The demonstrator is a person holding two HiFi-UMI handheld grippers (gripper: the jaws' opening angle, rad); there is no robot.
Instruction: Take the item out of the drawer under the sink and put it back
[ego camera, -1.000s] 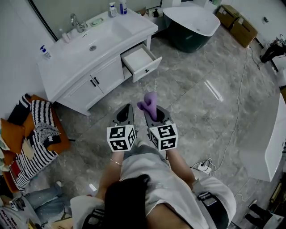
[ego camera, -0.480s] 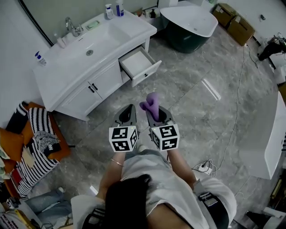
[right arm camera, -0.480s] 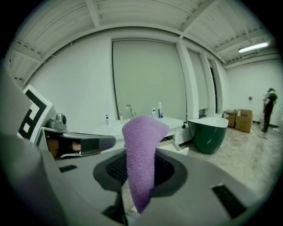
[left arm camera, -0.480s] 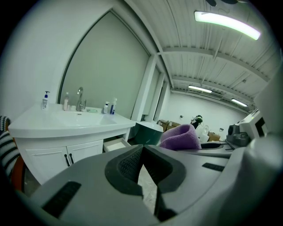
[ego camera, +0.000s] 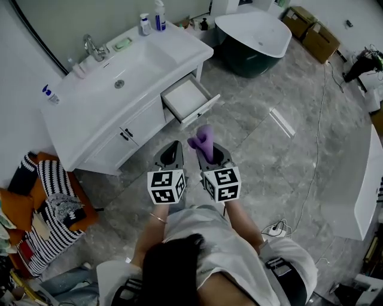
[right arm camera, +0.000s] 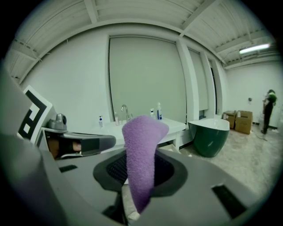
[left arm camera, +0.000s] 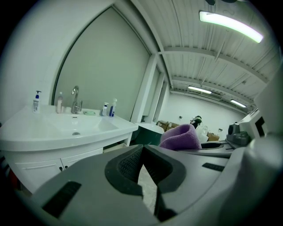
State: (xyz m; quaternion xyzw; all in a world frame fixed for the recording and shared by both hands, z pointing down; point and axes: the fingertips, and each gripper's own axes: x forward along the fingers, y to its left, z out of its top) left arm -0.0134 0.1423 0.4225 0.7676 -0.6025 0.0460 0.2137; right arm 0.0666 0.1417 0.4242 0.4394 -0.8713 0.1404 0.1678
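A purple cloth (ego camera: 202,138) sticks up from my right gripper (ego camera: 207,148), which is shut on it. In the right gripper view the cloth (right arm camera: 139,154) hangs folded between the jaws of the right gripper (right arm camera: 138,170). My left gripper (ego camera: 173,147) rides beside it, shut with nothing in it; its tips meet in the left gripper view (left arm camera: 141,148), where the cloth (left arm camera: 180,137) shows to the right. The white drawer (ego camera: 187,97) stands pulled out of the sink cabinet (ego camera: 128,128), a short way ahead of both grippers. Its inside looks bare.
A dark bathtub (ego camera: 254,33) stands to the right of the cabinet. Bottles (ego camera: 158,15) and a tap (ego camera: 91,46) sit on the basin top. A striped cloth pile (ego camera: 51,197) lies at left. A cable and power strip (ego camera: 274,225) run along the floor at right.
The sink cabinet and open drawer have drawn nearer to both grippers in the head view. The grippers moved forward together, and the purple cloth stays held in the right one.
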